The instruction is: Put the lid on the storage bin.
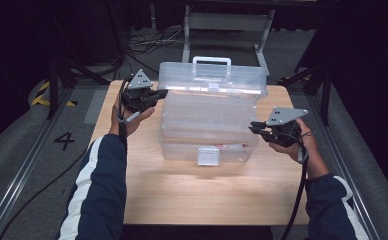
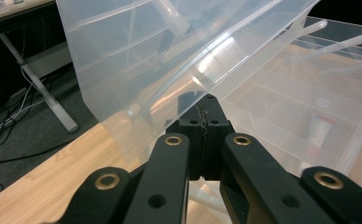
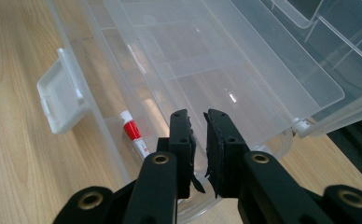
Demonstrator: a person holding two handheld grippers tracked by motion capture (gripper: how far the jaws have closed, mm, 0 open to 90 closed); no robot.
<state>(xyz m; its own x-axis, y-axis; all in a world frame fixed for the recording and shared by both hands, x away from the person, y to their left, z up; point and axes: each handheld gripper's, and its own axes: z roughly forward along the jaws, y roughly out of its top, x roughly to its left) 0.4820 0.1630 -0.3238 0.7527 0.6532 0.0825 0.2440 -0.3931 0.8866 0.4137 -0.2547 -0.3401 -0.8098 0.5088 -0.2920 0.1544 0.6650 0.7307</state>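
Note:
A clear plastic toolbox (image 1: pixel 209 131) stands mid-table with its lid (image 1: pixel 212 80) raised at the back and its tiered trays spread. My left gripper (image 1: pixel 161 93) is at the lid's left end. In the left gripper view its jaws are pressed together, and the gripper (image 2: pixel 203 99) pinches the lower edge of the tilted lid (image 2: pixel 170 51). My right gripper (image 1: pixel 253 127) is at the box's right side, its jaws a narrow gap apart. In the right gripper view this gripper (image 3: pixel 198 116) holds nothing and sits over a tray's rim (image 3: pixel 244 107). A red and white tube (image 3: pixel 133 133) lies in the bottom compartment.
The box's white front latch (image 1: pixel 208 156) hangs open toward the near edge of the wooden table (image 1: pixel 202 195). A carry handle (image 1: pixel 211 60) tops the lid. Metal table legs and cables (image 1: pixel 147 42) lie on the floor beyond.

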